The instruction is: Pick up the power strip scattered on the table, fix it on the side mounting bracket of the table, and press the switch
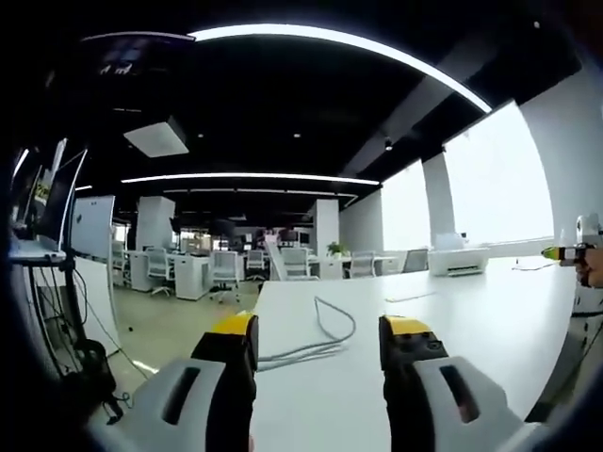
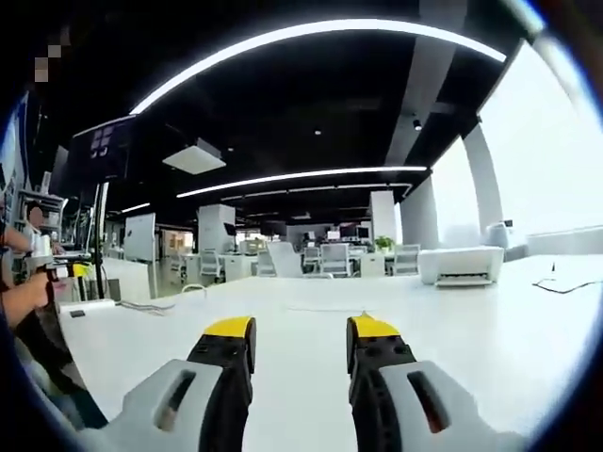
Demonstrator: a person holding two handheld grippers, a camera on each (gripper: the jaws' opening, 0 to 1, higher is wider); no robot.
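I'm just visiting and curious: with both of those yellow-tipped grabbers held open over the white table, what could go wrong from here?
Two possible snags. The loose grey cable curls on the white table just ahead of the open left gripper; the jaws might catch it. The white power strip lies near the table's far left edge, well away from the open right gripper, so a nudge there could push it off.

A loose cable [image 1: 325, 334] lies on the table [image 1: 471, 320] just ahead of the left gripper [image 1: 318, 344], with a printer [image 1: 458, 261] at the far edge and office chairs [image 1: 226, 268] behind.
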